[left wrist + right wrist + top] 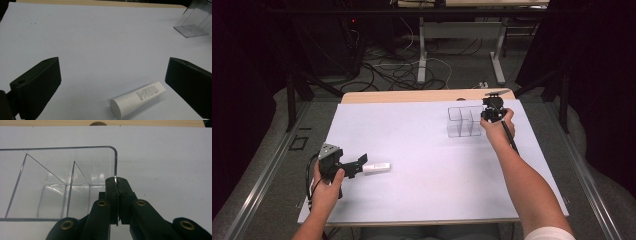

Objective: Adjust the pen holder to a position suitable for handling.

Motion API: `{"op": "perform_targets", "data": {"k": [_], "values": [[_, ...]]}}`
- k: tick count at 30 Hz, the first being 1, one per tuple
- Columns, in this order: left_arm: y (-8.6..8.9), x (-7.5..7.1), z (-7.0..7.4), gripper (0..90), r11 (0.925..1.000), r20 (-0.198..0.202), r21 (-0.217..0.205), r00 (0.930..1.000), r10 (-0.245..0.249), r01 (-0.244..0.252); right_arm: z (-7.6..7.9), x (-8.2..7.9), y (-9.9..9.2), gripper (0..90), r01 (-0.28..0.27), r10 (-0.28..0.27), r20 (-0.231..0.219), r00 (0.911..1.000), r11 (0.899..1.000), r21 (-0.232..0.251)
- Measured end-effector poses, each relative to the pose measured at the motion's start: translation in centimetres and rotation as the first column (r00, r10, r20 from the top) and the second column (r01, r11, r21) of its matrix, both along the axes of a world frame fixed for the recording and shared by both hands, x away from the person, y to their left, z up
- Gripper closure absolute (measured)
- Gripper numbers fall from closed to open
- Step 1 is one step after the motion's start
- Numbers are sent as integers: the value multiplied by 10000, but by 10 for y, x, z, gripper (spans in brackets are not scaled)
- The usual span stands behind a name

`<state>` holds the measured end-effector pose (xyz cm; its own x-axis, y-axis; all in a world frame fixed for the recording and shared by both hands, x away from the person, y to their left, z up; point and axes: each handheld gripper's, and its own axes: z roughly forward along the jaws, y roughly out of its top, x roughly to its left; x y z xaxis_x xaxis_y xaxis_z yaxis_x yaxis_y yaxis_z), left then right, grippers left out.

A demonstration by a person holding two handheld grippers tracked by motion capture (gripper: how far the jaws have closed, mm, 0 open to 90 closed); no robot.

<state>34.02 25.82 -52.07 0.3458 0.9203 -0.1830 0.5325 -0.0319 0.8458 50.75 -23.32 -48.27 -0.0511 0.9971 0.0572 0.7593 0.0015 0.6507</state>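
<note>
Your right gripper [116, 195] has its jaws pinched tight on the thin side wall of the clear plastic organiser box with inner dividers [62, 187], biting the rim just below its rounded corner. Your left gripper [112, 85] has jaws spread wide apart w/ nothing between them yet; the small white squeeze tube with fine print and a flat round cap [138, 98] lies on its side just ahead, approx 5 o'clock in the left gripper view, cap end toward you.

In the high view the tube [377, 167] sits at about 8 o'clock on the white-covered tabletop [422, 150], touching or nearly touching the left jaws' tips; the box [464, 121] is at about 1 o'clock, well apart from it.

Risks, IMO:
- Box wall is slick, hard and thin, and the grip is near one corner, so a lift or pull could tilt the box or let it slip out.
- Tube is smooth and round, so it may roll off if one jaw nudges it first; close evenly across the body.
- Tube is prob. soft, so a hard squeeze could deform it.
</note>
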Motion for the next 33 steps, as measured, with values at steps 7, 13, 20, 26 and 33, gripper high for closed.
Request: {"op": "perform_targets", "data": {"k": [7, 13, 20, 26, 33], "values": [[-1, -1, 1, 4, 10000, -10, 5, 10000, -26, 26, -2, -13, 23, 883, -405, 404, 70, 9992, 9990, 188], [-1, 0, 0, 4, 10000, -53, 39, 10000, -36, 36, -2, -23, 37, 880, -773, 772, 47, 9970, 9963, 366], [-2, -1, 1, 4, 10000, -1, 16, 10000, -59, 59, -3, -36, 52, 878, -1023, 1018, 168, 9947, 9942, 338], [-1, -1, 2, 4, 10000, 40, -23, 10000, -45, 45, -3, -43, 61, 873, -1027, 1026, 55, 9947, 9931, 561], [-1, -1, 2, 4, 10000, 36, -30, 10000, -68, 68, -4, -50, 68, 861, -1174, 1167, 143, 9931, 9896, 833]]}}
